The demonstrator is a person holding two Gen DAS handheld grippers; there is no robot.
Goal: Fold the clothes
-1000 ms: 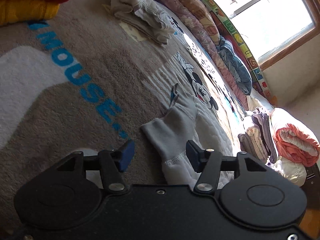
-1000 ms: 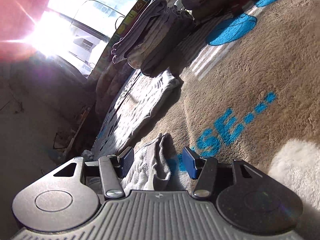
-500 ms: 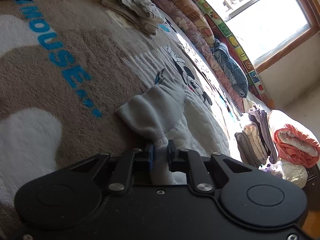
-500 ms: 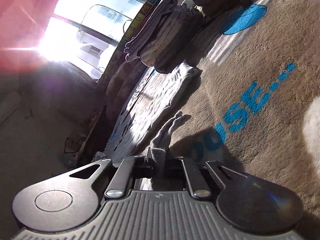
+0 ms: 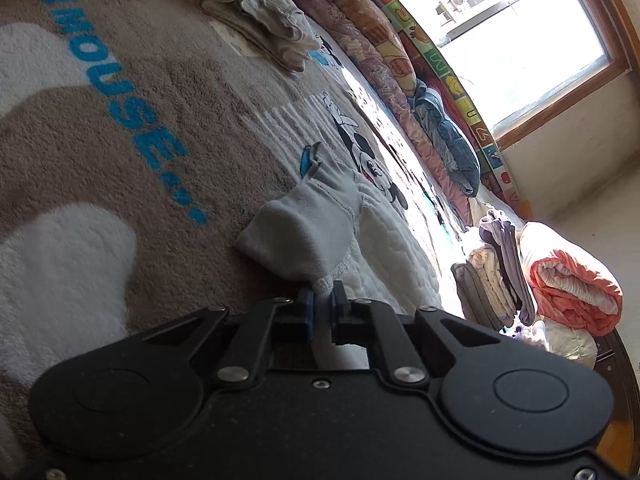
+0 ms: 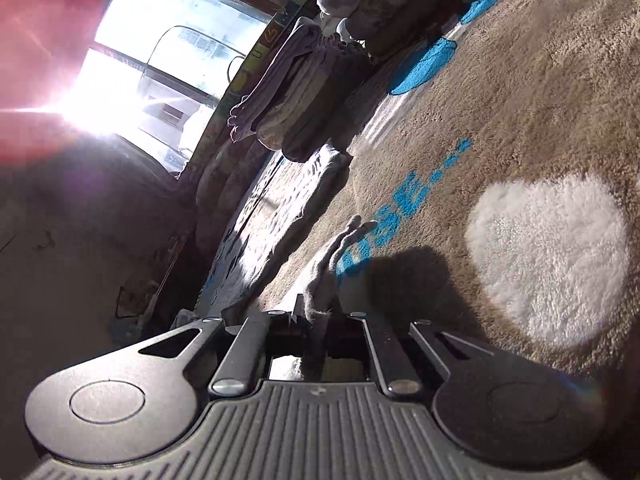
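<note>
You have a light, limp grey sweatshirt point(image 5: 308, 236) pinched at two places, and it will sag and slide wherever nothing holds it. It lies on the Mickey Mouse blanket point(image 5: 132, 112) spread over the bed, beside the blue lettering, its quilted white body trailing toward the window-side edge. Your left gripper point(image 5: 322, 300) has its fingers closed on the ribbed hem end; that stitched edge is the firmest place to hold (thin fleece alone may slip). Your right gripper point(image 6: 316, 312) has its fingers closed on a bunched grey fold. Both grippers sit low and tilted, pointing along the blanket, with cloth lifted just off it.
</note>
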